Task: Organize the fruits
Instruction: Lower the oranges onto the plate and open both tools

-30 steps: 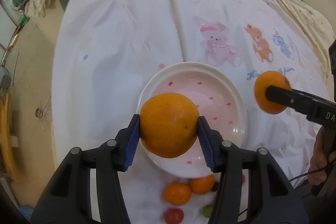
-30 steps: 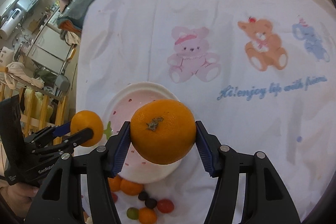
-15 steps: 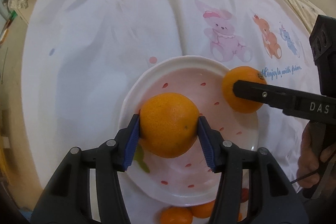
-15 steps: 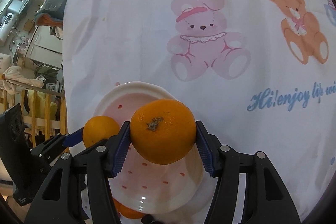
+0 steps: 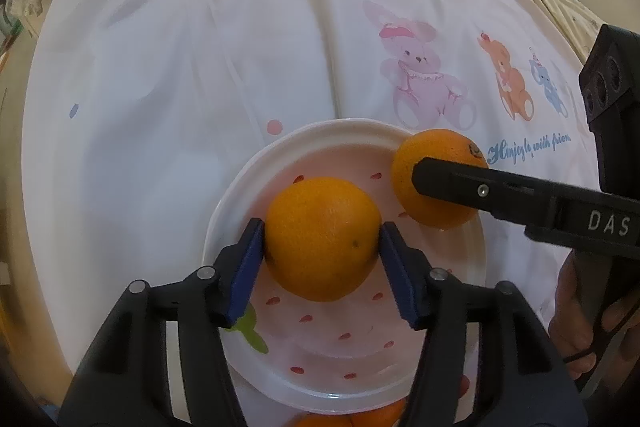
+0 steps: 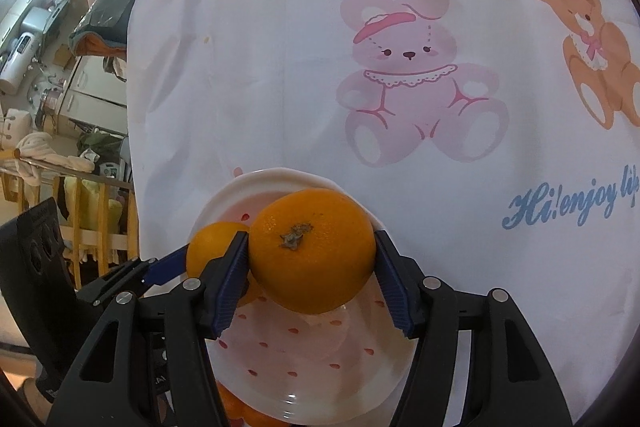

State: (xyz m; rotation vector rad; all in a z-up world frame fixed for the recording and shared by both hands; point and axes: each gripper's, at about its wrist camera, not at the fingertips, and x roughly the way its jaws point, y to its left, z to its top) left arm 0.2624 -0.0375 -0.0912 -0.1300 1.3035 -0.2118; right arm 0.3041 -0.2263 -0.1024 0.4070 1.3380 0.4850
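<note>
My left gripper [image 5: 322, 251] is shut on an orange [image 5: 322, 238] and holds it over the white plate with pink dots [image 5: 240, 187]. My right gripper [image 6: 311, 271] is shut on a second orange [image 6: 316, 263] with its stem scar up, over the same plate [image 6: 280, 177]. In the left wrist view the right gripper's orange [image 5: 436, 155] hangs over the plate's right rim. In the right wrist view the left gripper's orange [image 6: 210, 243] shows just left of mine, close beside it.
The plate sits on a white cloth with printed bears [image 6: 416, 75] and blue lettering [image 5: 528, 147]. Small oranges [image 5: 384, 415] lie just past the plate's near rim. Beyond the cloth's left edge is room clutter [image 6: 48, 67].
Both grippers have moved in over the plate with their oranges. The two oranges are now much closer together and lower toward the plate.
</note>
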